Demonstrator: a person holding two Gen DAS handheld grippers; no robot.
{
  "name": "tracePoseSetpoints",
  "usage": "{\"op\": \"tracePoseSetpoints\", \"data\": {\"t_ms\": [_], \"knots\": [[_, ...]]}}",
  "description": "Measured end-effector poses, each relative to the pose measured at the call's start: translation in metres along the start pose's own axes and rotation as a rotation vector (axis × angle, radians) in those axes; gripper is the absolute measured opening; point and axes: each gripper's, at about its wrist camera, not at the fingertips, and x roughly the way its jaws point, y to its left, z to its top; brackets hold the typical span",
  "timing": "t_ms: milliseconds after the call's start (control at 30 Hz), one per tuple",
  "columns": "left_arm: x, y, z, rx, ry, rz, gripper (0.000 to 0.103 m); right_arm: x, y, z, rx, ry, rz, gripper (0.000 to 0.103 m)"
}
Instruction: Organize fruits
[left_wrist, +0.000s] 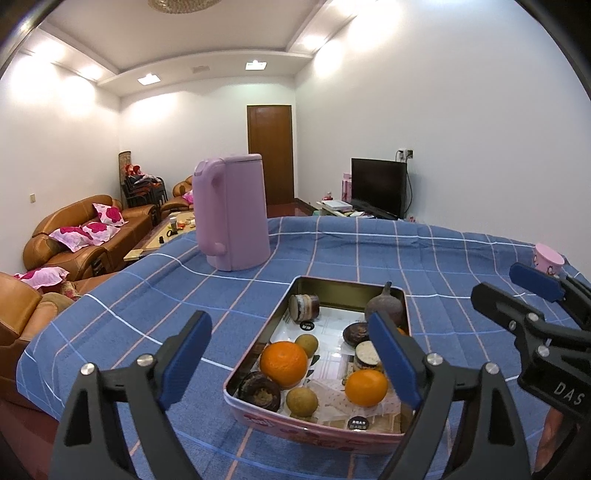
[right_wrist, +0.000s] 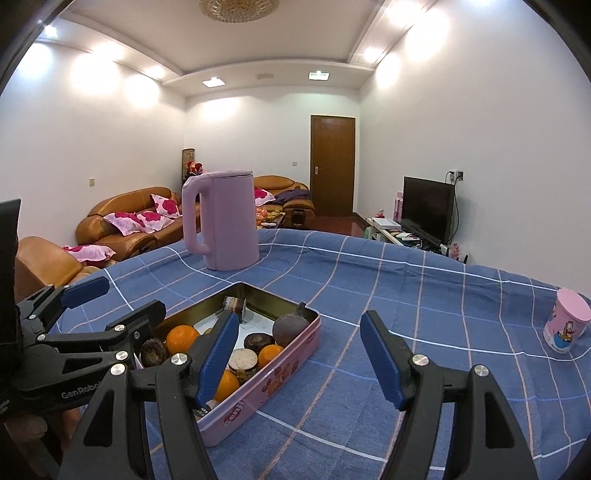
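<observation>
While both the left gripper (left_wrist: 291, 362) and right gripper (right_wrist: 299, 363) hover spread and empty, all visible fruit, oranges (left_wrist: 283, 363) included, sits in the pink tin (left_wrist: 317, 432), so looks near done.

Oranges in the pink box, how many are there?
3. One large orange lies at the tin's near left, one orange at its near right, and a third orange sliver peeks behind the left gripper's finger. More may be hidden.
</observation>
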Motion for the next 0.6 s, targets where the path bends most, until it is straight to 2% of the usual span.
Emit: {"op": "tracePoseSetpoints", "data": {"t_ms": [133,233,533,600], "knots": [[0.0001,0.0001,0.0,-0.001,0.0,0.0,0.09,-0.0005,-0.0007,-0.0005,0.002,-0.005,0.0,0.07],[-0.0006,-0.0003,0.0001,-0.003,-0.003,0.003,0.094,-0.0013,-0.0011,-0.0006,0.007,-0.008,0.0,0.07],[-0.0017,-0.0035,-0.0023,0.004,0.0,-0.001,0.094,-0.0018,-0.0016,-0.001,0.009,-0.008,0.0,0.07],[-0.0022,-0.0032,-0.002,0.005,-0.002,-0.002,0.097,-0.0026,-0.002,-0.0011,0.011,-0.012,0.0,0.07]]}}
